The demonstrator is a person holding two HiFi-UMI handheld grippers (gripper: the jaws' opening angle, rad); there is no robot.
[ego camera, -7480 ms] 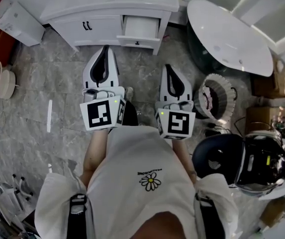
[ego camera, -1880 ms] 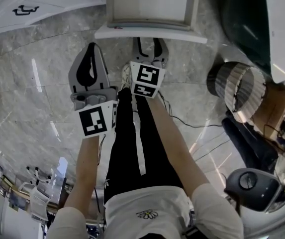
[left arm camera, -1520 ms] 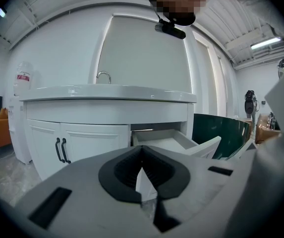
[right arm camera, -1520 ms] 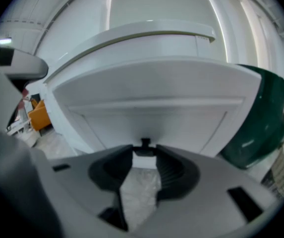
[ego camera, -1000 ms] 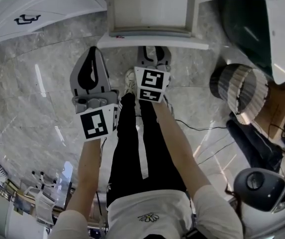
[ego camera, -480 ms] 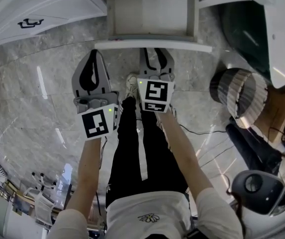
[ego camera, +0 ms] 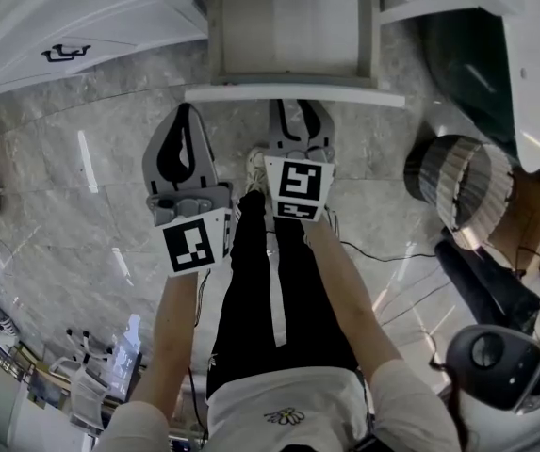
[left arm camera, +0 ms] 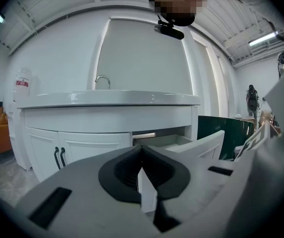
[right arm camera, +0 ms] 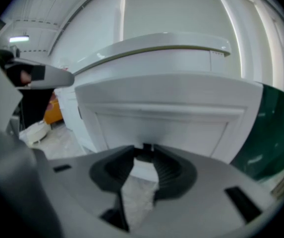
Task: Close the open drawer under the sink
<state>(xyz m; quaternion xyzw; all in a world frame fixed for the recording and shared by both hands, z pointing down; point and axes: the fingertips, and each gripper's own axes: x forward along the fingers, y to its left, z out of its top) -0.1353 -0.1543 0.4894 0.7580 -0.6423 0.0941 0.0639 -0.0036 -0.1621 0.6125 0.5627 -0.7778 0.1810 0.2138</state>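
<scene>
The open drawer (ego camera: pixel 293 26) juts from the white sink cabinet (ego camera: pixel 109 17), its front panel (ego camera: pixel 293 93) toward me. My right gripper (ego camera: pixel 300 106) is at that panel. In the right gripper view the panel (right arm camera: pixel 181 128) fills the picture and a small dark knob (right arm camera: pixel 146 148) sits between the fingertips, my right gripper (right arm camera: pixel 146 152) shut on it. My left gripper (ego camera: pixel 187 109) hangs to the left over the floor, shut and empty. In the left gripper view my left gripper (left arm camera: pixel 142 150) points at the cabinet, the drawer (left arm camera: pixel 201 145) to its right.
Cabinet doors with dark handles (ego camera: pixel 62 53) stand left of the drawer. A ribbed round bin (ego camera: pixel 458 191) and a dark green tub (ego camera: pixel 467 55) are at the right. Cables (ego camera: pixel 392 252) and a black round device (ego camera: pixel 491 356) lie on the marble floor.
Since the earliest frame the person has come close to the cabinet and the right gripper has reached the drawer front. Over the last second it rose slightly; the left gripper stayed put.
</scene>
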